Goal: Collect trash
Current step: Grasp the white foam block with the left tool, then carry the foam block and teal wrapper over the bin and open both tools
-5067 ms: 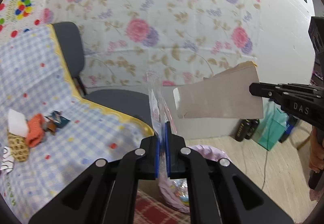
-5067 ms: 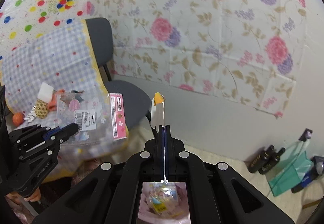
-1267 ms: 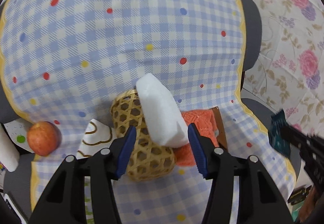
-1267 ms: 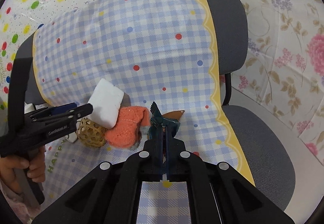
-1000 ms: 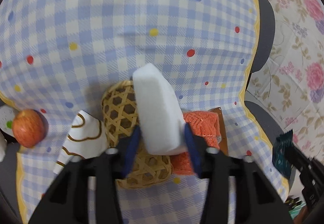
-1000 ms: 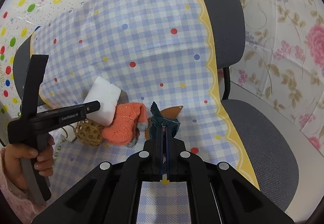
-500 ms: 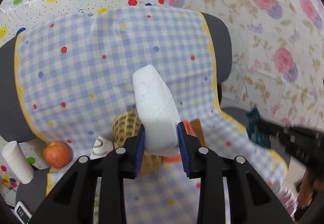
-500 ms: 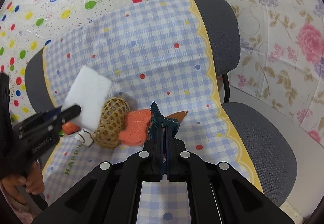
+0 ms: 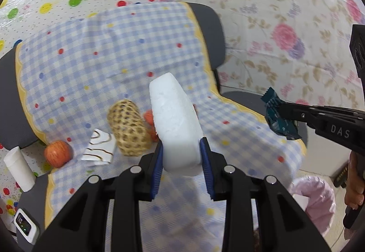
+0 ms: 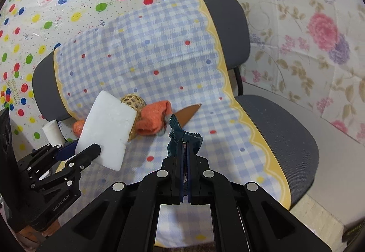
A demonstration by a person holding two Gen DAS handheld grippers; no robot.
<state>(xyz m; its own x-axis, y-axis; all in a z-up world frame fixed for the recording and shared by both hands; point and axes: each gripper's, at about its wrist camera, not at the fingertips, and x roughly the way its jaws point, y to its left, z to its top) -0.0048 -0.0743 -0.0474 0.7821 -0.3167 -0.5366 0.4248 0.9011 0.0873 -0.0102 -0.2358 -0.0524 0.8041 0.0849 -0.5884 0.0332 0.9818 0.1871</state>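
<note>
Gripping a white foam block (image 9: 175, 124) between partly spread pads, we see the left gripper (image 9: 181, 168) raised over the checked cloth (image 9: 109, 56); the right gripper (image 10: 185, 145), pressed together, pinches a teal wrapper (image 10: 176, 130) above the cloth's front edge.

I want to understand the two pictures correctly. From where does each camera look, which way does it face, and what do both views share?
Left wrist: sits on the left gripper, looking forward and down at the checked cloth; its fingers clamp a white foam block. A hand holds the right gripper.
Right wrist: sits on the right gripper, shut on a teal wrapper, facing the same chair.
Shared: foam block, wrapper, wicker ball, both grippers.
</note>
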